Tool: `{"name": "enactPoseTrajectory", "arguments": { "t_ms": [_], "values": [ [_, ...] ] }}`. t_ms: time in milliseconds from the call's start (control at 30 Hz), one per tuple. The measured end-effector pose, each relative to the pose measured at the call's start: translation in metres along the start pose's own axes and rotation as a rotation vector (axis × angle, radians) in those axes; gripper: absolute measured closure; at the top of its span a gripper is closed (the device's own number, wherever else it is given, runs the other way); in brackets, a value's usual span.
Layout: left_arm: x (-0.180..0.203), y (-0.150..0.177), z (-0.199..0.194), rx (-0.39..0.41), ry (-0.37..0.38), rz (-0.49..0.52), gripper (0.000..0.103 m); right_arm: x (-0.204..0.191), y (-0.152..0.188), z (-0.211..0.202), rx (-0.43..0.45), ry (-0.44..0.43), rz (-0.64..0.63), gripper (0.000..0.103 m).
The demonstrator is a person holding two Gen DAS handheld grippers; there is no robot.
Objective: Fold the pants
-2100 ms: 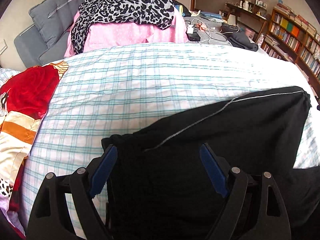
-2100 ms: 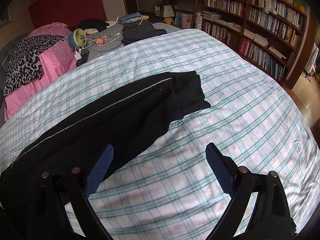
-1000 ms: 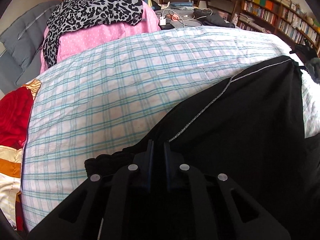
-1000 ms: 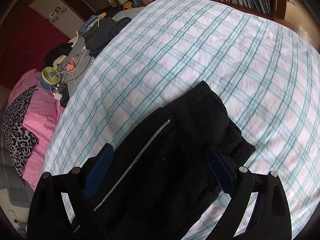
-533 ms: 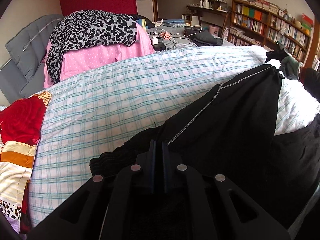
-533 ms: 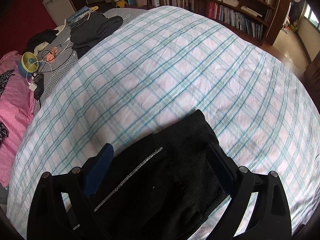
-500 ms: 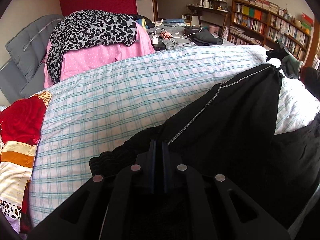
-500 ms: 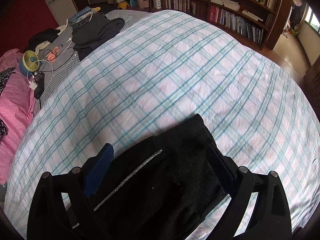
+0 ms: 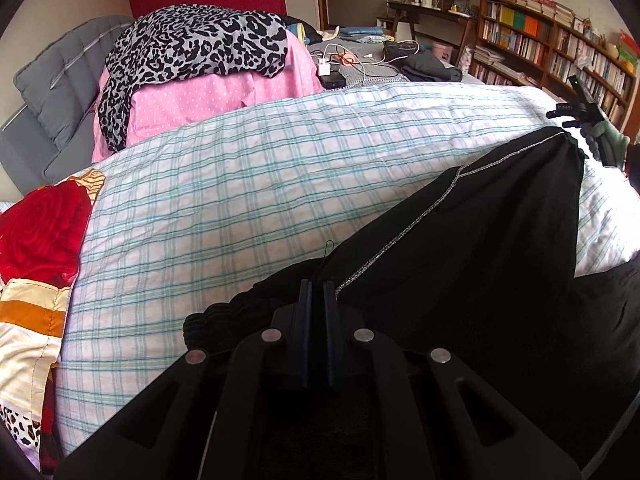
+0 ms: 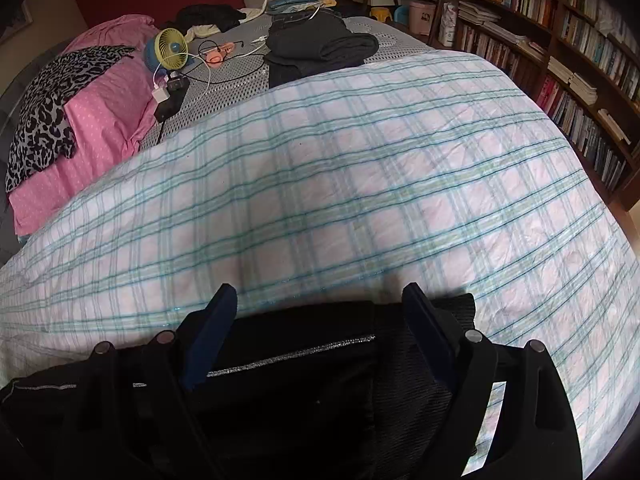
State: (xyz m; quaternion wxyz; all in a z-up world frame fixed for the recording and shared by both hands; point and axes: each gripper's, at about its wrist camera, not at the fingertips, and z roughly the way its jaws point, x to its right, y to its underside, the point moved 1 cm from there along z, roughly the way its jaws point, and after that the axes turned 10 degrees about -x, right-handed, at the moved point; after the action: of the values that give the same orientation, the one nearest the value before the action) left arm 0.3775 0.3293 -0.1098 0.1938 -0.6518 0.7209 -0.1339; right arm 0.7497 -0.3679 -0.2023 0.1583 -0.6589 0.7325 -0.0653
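Black pants (image 9: 480, 248) with a thin silver side stripe lie across a plaid bedspread (image 9: 240, 184). My left gripper (image 9: 316, 292) is shut on the pants' ribbed end, with the fabric pinched between the blue pads. In the right wrist view my right gripper (image 10: 320, 300) is open, its fingers (image 10: 214, 320) straddling the other ribbed end of the pants (image 10: 304, 376), close above the bedspread (image 10: 360, 184). The right gripper also shows far right in the left wrist view (image 9: 580, 108), at the pants' far corner.
A pink pillow (image 9: 224, 88) with a leopard-print cloth (image 9: 192, 44) lies at the head of the bed. A small fan (image 10: 170, 50), cables, a charger and folded dark clothes (image 10: 320, 46) sit on a grey mat. Bookshelves (image 10: 580, 40) line the right. A red floral blanket (image 9: 36, 228) lies left.
My left gripper closed on the pants' end about a second ago and stays shut. My right gripper has moved in over the pants' other end, still open.
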Motion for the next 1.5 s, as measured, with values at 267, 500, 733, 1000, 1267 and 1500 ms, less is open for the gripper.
{"name": "enactPoseTrajectory", "arguments": {
  "t_ms": [267, 500, 733, 1000, 1267, 1500],
  "values": [
    [-0.01, -0.007, 0.024, -0.042, -0.024, -0.025, 0.098, 0.006, 0.017, 0.015, -0.064, 0.031, -0.184, 0.021],
    [-0.009, -0.01, 0.026, -0.053, -0.039, -0.035, 0.098, -0.007, 0.023, 0.013, -0.028, 0.162, -0.224, 0.08],
    [0.0, -0.007, 0.002, -0.027, -0.064, -0.033, 0.103, -0.008, 0.049, -0.048, 0.096, 0.223, -0.185, 0.089],
    [-0.02, 0.021, -0.041, 0.009, -0.069, -0.141, 0.103, -0.016, 0.093, -0.158, 0.28, 0.233, -0.164, 0.089],
    [-0.022, 0.01, -0.026, -0.031, -0.02, -0.168, 0.086, -0.009, 0.134, -0.193, 0.289, 0.247, -0.122, 0.089],
    [-0.037, -0.016, 0.021, -0.083, 0.045, -0.211, 0.025, 0.005, 0.145, -0.164, 0.228, 0.258, -0.097, 0.089]
  ]
}}
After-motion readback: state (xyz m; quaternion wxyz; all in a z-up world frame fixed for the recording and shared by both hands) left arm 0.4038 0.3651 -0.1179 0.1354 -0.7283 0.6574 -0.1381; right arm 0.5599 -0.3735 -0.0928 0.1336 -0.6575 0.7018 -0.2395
